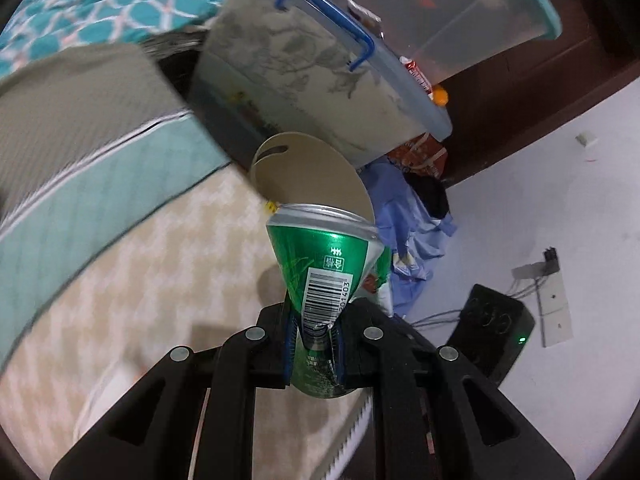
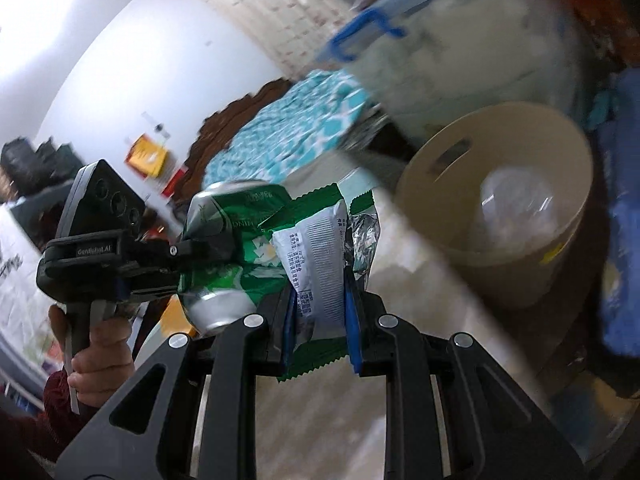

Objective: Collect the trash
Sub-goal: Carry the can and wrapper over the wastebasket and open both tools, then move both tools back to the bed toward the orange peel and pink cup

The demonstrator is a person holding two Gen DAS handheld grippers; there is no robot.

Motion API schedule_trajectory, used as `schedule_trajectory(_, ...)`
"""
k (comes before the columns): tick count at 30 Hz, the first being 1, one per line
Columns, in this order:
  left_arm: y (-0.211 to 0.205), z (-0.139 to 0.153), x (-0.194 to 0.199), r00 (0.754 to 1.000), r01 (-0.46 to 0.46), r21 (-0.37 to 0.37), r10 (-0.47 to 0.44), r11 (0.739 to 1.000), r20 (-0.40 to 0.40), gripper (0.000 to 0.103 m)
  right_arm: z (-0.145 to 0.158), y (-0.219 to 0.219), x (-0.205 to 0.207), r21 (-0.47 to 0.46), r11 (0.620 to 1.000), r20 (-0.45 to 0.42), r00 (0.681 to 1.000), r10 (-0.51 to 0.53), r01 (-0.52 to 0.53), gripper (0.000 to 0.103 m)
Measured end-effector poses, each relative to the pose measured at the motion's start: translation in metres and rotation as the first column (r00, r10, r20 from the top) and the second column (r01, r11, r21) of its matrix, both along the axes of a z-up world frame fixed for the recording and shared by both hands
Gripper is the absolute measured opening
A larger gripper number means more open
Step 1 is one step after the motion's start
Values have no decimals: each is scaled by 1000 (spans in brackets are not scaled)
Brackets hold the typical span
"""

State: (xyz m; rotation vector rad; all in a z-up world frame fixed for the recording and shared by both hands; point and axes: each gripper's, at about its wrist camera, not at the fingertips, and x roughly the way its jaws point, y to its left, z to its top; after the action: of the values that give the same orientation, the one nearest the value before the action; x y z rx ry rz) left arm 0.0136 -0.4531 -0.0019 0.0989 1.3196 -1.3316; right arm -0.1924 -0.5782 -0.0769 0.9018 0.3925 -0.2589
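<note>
Left gripper (image 1: 314, 330) clamps a crushed green can (image 1: 326, 264); right gripper (image 2: 318, 320) pinches a snack wrapper (image 2: 316, 256), both near the beige bin (image 2: 500, 208) for dropping.

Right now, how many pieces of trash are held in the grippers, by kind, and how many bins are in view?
Crushed green cans: 1, in the left gripper, can
Snack wrappers: 1, in the right gripper, wrapper
Beige bins: 1, bin
Total: 3
</note>
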Motion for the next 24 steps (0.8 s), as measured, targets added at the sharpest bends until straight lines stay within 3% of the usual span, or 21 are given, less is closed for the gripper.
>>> schedule_trajectory(5, -76, -17, 6, 999, 18, 47, -19, 999, 30, 15, -14, -66, 6, 44, 990, -72, 989, -133, 136, 30)
schedule_trajectory(6, -89, -22, 7, 999, 14, 59, -16, 998, 40, 22, -20, -79, 5, 60, 984, -93, 982, -163, 169, 46)
schedule_trajectory(7, -97, -26, 7, 999, 9, 68, -12, 998, 50, 37, -24, -86, 3, 71, 977, -105, 975, -195, 203, 71)
schedule_trajectory(8, -107, -31, 7, 998, -2, 80, -3, 997, 70, 42, -28, -92, -1, 79, 966, -108, 965, -238, 247, 77)
schedule_trajectory(12, -117, -42, 1, 996, 23, 103, -33, 994, 88, 46, -29, -93, -16, 66, 948, -88, 948, -306, 312, 78)
schedule_trajectory(16, -107, -36, -5, 996, 37, 75, -43, 996, 80, 46, -22, -80, -21, 15, 932, -71, 930, -360, 361, 78)
schedule_trajectory(21, -63, -18, -15, 998, 38, 15, -39, 999, 40, 46, -12, -52, -27, -7, 936, -25, 936, -352, 352, 78)
schedule_trajectory(24, -25, -11, -23, 996, 37, 10, -38, 999, 79, 46, -9, -22, -21, -16, 952, -15, 952, -305, 305, 78)
